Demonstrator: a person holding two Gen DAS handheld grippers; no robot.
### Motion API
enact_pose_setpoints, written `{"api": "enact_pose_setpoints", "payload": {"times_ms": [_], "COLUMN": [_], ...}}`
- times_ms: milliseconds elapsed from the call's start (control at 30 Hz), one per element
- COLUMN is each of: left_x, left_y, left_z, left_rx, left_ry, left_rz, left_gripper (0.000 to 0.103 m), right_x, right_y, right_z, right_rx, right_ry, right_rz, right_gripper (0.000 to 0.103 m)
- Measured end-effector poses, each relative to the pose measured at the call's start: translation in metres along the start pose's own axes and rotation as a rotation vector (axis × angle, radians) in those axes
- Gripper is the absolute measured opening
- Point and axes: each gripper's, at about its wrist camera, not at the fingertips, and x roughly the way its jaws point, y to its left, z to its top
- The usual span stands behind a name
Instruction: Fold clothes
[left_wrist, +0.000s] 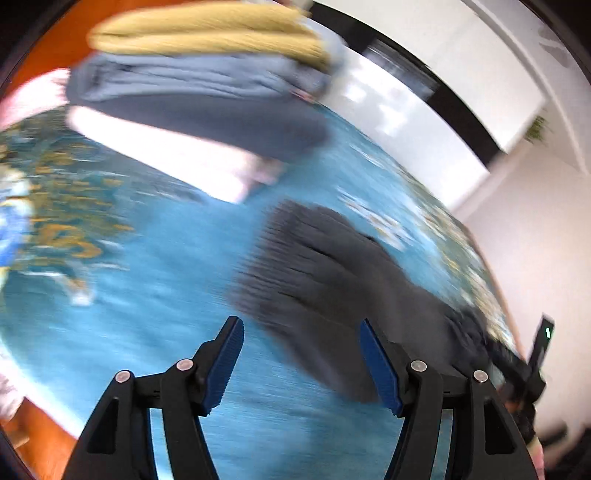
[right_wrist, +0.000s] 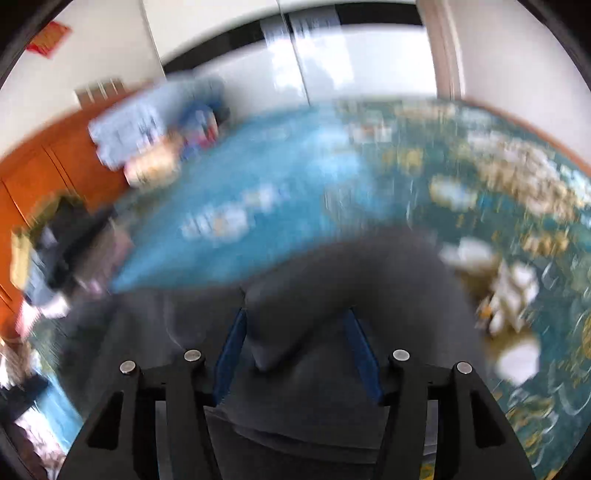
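A dark grey garment (left_wrist: 325, 266) lies rumpled on the blue patterned bedspread (left_wrist: 147, 258). My left gripper (left_wrist: 300, 323) hovers over its near edge, open, with nothing gripped between its blue pads. In the right wrist view the same grey garment (right_wrist: 369, 266) fills the foreground, and a raised fold of it sits between the fingers of my right gripper (right_wrist: 295, 312). Those jaws stand apart and the pads do not clearly press on the cloth. Both views are blurred.
A stack of folded clothes (left_wrist: 192, 85), yellow on top, then blue-grey, dark and white, sits at the far left of the bed. Light blue items (right_wrist: 147, 125) and a loose pile (right_wrist: 55, 251) lie by the orange wooden headboard (right_wrist: 37, 166). A black device with a green light (left_wrist: 546, 334) shows at the right.
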Motion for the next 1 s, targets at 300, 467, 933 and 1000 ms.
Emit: {"api": "enact_pose_setpoints", "payload": {"times_ms": [300,467,933,1000], "left_x": [0.058,0.068,-0.027,-0.026], "left_y": [0.032,0.027,0.009,-0.029], "left_z": [-0.003,0.008,0.061,0.056], "left_rx": [-0.263,-0.304,-0.164,-0.022], "left_ry": [0.107,0.049,-0.224,-0.237], "left_rz": [-0.202,-0.142,0.030,0.076], "left_gripper": [0.077,0.063,0.031,0.031], "right_x": [-0.013,-0.023,-0.037,-0.037], "right_y": [-0.009,-0.011,-0.022,-0.022], "right_z": [-0.018,-0.024,-0.039,-0.040], "right_rx": [0.114,0.120,0.235,0.248], "right_ry": [-0.021,-0.038,-0.082,-0.079], "right_rz": [0.017,0.001,0.114,0.111], "right_gripper": [0.057,0.057,0.057,0.057]}}
